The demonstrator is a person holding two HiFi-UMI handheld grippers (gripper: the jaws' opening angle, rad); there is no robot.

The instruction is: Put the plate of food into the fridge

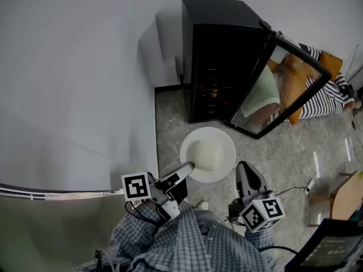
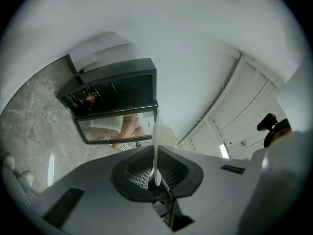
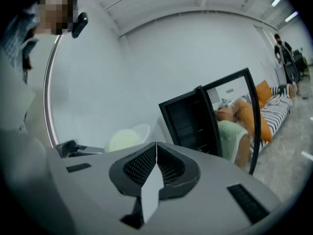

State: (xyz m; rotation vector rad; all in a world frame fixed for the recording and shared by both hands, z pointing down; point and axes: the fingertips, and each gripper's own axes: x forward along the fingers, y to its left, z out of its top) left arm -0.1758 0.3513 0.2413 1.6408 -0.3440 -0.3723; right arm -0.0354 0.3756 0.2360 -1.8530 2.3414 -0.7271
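A white plate (image 1: 207, 154) carrying a pale mound of food (image 1: 206, 153) hangs above the floor in front of the black fridge (image 1: 224, 61). The fridge's glass door (image 1: 283, 86) stands swung open to the right. My left gripper (image 1: 186, 169) is shut on the plate's near-left rim. In the left gripper view the plate (image 2: 156, 151) shows edge-on between the jaws of the left gripper (image 2: 156, 153), with the food (image 2: 166, 136) beyond. My right gripper (image 1: 244, 169) floats just right of the plate, shut and empty. The right gripper view has the right gripper (image 3: 156, 150), the plate (image 3: 129, 137) and the fridge (image 3: 191, 121).
A white wall (image 1: 79, 84) runs along the left, close to the fridge's side. Marble floor (image 1: 283, 163) lies under the plate. Beyond the open door lies a striped and orange bundle (image 1: 323, 95). A cardboard box (image 1: 343, 197) and cables sit at the right.
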